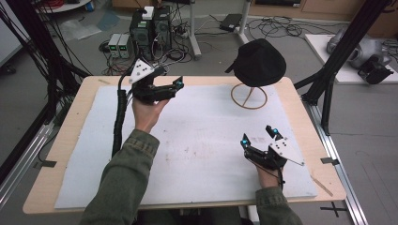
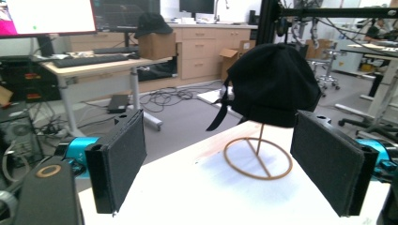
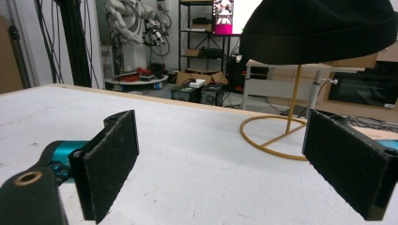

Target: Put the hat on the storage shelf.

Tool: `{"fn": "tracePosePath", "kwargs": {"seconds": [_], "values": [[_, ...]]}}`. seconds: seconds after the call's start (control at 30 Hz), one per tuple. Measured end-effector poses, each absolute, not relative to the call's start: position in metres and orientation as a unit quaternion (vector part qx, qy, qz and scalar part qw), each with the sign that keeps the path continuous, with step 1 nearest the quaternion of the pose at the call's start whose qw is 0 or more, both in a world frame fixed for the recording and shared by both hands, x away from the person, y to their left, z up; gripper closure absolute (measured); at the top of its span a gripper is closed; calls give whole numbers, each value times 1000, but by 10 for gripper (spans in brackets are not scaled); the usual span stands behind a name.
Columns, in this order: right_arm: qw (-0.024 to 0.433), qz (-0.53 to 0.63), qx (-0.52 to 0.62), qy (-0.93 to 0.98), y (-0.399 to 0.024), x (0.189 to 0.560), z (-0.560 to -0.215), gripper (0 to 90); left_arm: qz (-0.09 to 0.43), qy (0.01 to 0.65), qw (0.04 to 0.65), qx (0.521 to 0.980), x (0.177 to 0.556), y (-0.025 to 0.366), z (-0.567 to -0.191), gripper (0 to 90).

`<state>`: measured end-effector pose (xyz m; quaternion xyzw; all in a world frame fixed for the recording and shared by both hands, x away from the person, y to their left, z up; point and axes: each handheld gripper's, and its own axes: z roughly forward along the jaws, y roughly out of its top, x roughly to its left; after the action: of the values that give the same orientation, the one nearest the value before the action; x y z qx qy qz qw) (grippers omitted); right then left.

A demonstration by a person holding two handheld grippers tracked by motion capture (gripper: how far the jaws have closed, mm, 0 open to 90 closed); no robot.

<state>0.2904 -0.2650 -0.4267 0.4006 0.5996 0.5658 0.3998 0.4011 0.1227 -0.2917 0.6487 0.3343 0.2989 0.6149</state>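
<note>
At the table's far right, the black cap point(image 1: 259, 61) sat on its wire stand point(image 1: 248, 97). Your left gripper point(image 1: 174, 87), jaws spread and empty, pointed across at it from the far left; your right gripper point(image 1: 258, 137), likewise spread, lay nearer, directly below it.

Your olive sleeves and two black handheld grippers

You wore olive-green sleeves with buttoned cuffs. Your left gripper point(image 1: 179, 85) and right gripper point(image 1: 257, 135) were black, each with a grey three-cornered plate dotted with screws, teal fittings at the bases of flat, felt-faced black jaws, and a brass-ringed hole; a ribbed black cable point(image 1: 120, 114) trailed from the left.
</note>
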Motion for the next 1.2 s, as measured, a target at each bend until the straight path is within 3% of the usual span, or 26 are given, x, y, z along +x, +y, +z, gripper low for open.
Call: {"fn": "tracePosePath", "kwargs": {"seconds": [0.57,1.2], "values": [[386,573,394,606,-254,293,-428,102,355,379,609,600,327,191,-349,181],[385,567,395,613,-250,292,-429,102,378,444,561,588,281,251,-404,162]]}}
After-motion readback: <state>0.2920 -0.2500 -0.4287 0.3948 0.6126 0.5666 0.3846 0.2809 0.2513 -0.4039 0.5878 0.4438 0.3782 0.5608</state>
